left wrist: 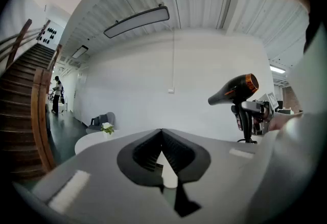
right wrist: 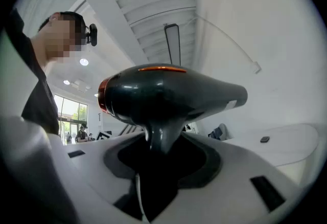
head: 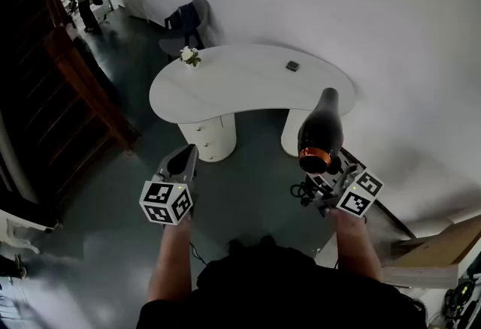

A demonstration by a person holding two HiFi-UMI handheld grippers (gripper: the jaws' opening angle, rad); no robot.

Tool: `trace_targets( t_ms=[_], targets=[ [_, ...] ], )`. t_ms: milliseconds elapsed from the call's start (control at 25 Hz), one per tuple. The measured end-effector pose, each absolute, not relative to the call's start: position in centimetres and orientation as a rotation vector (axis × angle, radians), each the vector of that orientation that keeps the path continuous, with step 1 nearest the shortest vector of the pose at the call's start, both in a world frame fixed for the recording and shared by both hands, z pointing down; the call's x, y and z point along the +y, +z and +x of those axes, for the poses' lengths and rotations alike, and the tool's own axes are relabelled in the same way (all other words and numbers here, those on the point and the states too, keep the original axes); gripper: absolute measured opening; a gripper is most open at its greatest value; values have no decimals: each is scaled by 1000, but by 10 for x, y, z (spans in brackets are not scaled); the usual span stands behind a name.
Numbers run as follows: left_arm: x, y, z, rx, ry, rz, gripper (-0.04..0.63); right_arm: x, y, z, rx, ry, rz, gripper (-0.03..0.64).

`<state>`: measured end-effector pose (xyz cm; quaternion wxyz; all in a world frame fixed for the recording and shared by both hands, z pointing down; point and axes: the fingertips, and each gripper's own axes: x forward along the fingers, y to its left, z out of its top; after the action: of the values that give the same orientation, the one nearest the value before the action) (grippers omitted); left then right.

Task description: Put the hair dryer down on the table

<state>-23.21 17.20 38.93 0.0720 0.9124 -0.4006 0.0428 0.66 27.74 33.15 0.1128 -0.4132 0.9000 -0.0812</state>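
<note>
A black hair dryer (head: 321,127) with an orange ring at its back end stands upright in my right gripper (head: 326,172), nozzle pointing toward the white kidney-shaped table (head: 248,87). In the right gripper view the hair dryer (right wrist: 168,95) fills the middle, and its handle runs down between the jaws of the right gripper (right wrist: 162,149), which are shut on it. It hangs in the air short of the table's near edge. My left gripper (head: 186,153) is at the left, level, its jaws shut on nothing (left wrist: 162,133). The left gripper view shows the hair dryer (left wrist: 235,90) off to the right.
On the table stand a small vase of flowers (head: 189,56) at the far left and a small dark block (head: 292,65) at the far right. A chair (head: 186,23) is behind the table. A wooden staircase (head: 68,87) runs along the left. The dryer's cable (head: 301,191) dangles below.
</note>
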Motion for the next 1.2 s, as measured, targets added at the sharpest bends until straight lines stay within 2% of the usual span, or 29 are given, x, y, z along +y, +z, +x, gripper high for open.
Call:
trace_targets(
  t_ms=[800,1200],
  targets=[
    [164,395,-221,-1183,130,2743,9,272,342,28,2627,-247,-1239,183],
    [148,395,-145,-1099,158,2783,9,271,338,96,2546,-263,-1270,183]
  ],
)
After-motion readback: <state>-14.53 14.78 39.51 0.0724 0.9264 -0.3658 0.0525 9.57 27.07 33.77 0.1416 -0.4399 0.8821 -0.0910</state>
